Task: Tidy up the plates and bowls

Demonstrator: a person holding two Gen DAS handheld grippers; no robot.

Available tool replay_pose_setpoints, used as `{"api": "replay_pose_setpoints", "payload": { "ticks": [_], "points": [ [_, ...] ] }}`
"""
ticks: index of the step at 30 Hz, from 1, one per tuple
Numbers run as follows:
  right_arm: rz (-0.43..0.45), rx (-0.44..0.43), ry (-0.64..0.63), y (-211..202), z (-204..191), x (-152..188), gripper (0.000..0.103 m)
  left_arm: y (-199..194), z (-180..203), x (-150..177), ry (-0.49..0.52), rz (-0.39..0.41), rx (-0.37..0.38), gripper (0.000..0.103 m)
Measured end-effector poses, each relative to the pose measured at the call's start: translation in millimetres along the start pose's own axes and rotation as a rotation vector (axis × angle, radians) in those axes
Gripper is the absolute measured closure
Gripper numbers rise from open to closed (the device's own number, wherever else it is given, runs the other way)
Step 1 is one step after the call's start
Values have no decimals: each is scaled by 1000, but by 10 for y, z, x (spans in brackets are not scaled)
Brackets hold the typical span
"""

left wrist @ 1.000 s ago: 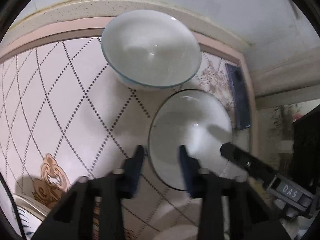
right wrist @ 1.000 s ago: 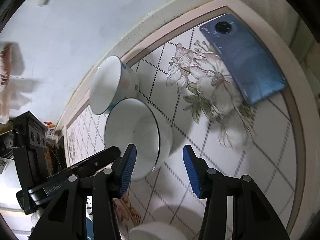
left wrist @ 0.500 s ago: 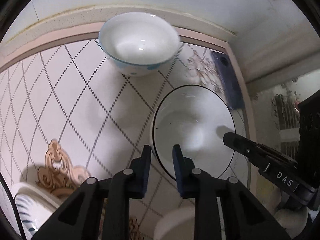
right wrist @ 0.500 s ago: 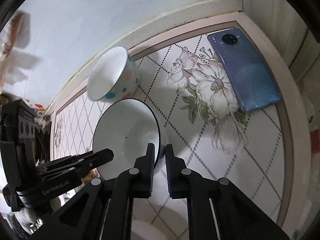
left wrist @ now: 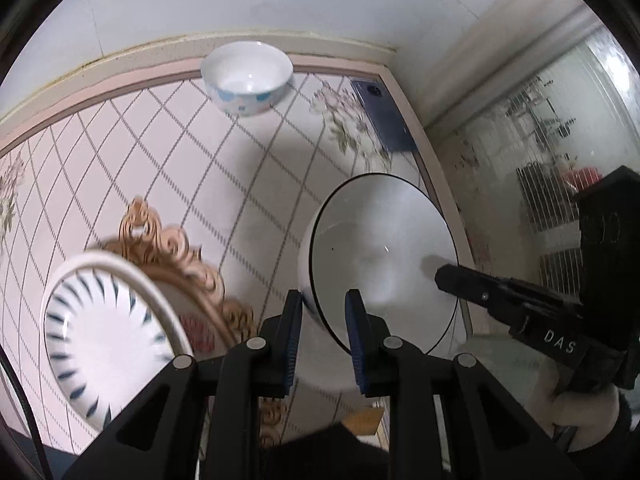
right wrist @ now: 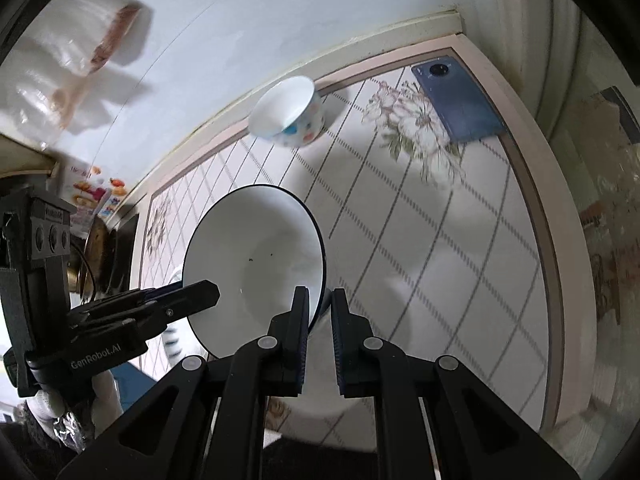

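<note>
A white bowl with a dark rim [left wrist: 384, 256] is lifted off the tiled table and held from both sides. My left gripper [left wrist: 322, 312] is shut on its near-left rim. My right gripper [right wrist: 320, 312] is shut on the opposite rim; the same bowl shows in the right wrist view [right wrist: 256, 272]. A white bowl with blue and orange spots [left wrist: 248, 80] stands at the table's far edge, also seen from the right wrist [right wrist: 288, 114]. A white plate with blue dashes [left wrist: 100, 332] lies at the near left.
A blue phone [left wrist: 384, 120] lies at the table's far right corner, also in the right wrist view [right wrist: 456, 104]. Another white dish [left wrist: 328, 368] sits under the held bowl. A wall runs behind the table [left wrist: 168, 152]; a glass door stands to the right.
Both grippers closed on the dark-rimmed bowl's rim and lifted it up and back toward me. The spotted bowl and phone now look farther away.
</note>
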State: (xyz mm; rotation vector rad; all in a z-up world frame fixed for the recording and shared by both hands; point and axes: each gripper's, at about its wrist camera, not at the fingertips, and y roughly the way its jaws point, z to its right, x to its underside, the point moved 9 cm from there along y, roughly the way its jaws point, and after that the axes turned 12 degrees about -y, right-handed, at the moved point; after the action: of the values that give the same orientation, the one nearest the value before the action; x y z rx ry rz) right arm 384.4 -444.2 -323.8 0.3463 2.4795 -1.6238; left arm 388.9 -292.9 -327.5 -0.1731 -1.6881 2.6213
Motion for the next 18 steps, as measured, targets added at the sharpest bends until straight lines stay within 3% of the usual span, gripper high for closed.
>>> {"api": "replay_pose_setpoints", "payload": {
  "ticks": [8, 18],
  "points": [
    [-32, 0, 20, -6, -97, 524, 91, 126, -69, 377, 35, -33, -31, 84],
    [-30, 18, 51, 145, 68, 732, 91, 355, -82, 471, 62, -57, -63, 84]
  ]
}}
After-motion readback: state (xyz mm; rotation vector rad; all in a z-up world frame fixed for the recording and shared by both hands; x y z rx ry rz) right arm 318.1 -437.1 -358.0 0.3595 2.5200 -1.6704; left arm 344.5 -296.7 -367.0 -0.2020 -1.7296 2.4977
